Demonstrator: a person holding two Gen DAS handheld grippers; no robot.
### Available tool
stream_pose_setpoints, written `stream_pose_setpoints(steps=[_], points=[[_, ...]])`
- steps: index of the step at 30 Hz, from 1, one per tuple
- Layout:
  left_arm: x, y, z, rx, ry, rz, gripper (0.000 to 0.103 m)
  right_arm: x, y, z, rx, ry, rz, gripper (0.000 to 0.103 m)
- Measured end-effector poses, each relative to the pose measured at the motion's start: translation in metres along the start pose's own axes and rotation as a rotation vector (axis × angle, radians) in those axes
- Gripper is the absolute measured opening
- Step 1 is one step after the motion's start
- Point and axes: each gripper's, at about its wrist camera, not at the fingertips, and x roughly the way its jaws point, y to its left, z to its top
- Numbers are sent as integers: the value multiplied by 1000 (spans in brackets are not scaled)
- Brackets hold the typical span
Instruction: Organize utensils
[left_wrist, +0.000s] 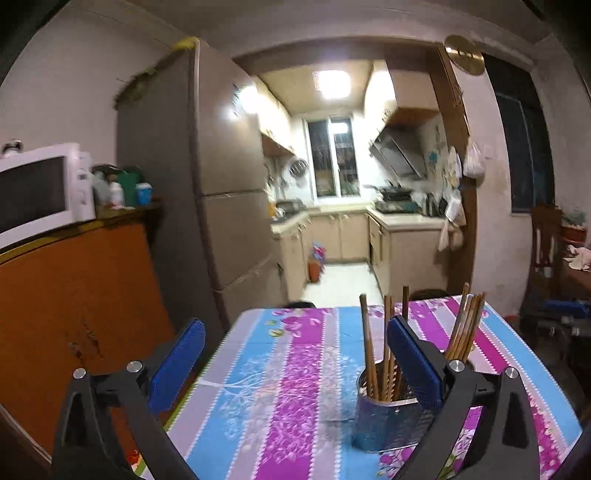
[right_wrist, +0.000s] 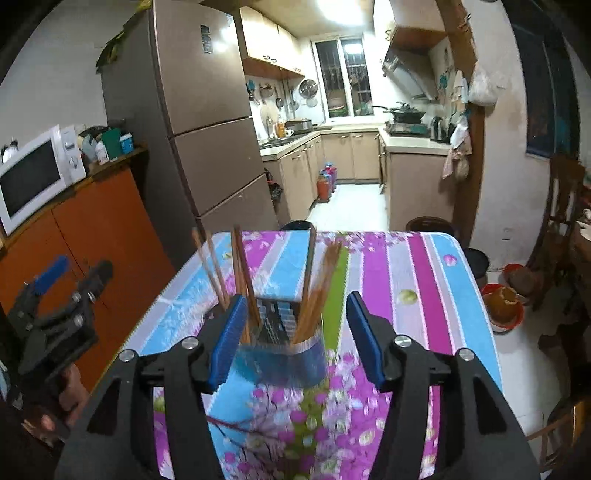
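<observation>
Kitchen and brown refrigerator (right_wrist: 192, 110) lie far. Striped floral tablecloth (right_wrist: 417, 280) carries the perforated metal utensil holder (right_wrist: 284, 347) at its near edge. Wooden chopsticks (right_wrist: 242, 280) stand inside; none visible loose, so sorting appears nearly done. Right gripper (right_wrist: 295, 339) straddles the holder, fingers wide, gripping nothing. Left gripper (left_wrist: 295, 365) is open, empty.

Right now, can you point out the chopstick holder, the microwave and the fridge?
chopstick holder (right_wrist: 291, 360): right wrist view, on its blue front wall.
microwave (right_wrist: 31, 182): right wrist view, on its dark door window.
fridge (right_wrist: 207, 103): right wrist view, on its upper door.
</observation>
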Motion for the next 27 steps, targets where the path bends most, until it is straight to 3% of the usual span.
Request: stream_pose_setpoints(steps=[4,8,11,16,22,25,27], points=[[-28,-9,-30,16,2,12,98,-9,12,-42,1,-17,-28,54],[-47,-16,-66,26,43,-22,98,-18,24,-81,9,-22,-58,54],[-58,-27,-87,61,62,-30,98,-25,30,-101,4,-44,-94,54],[-73,-26,-115,23,108,-28,98,-37,45,-127,-41,-87,-173,56],[-77,-12,-127,-69,134,-16,98,-38,49,-141,-40,-116,-237,72],[-72,-9,-127,-73,161,-15,98,-36,49,-144,-34,-133,-301,89],[-72,-10,-129,-68,160,-13,98,-36,49,-146,-40,-153,-311,94]])
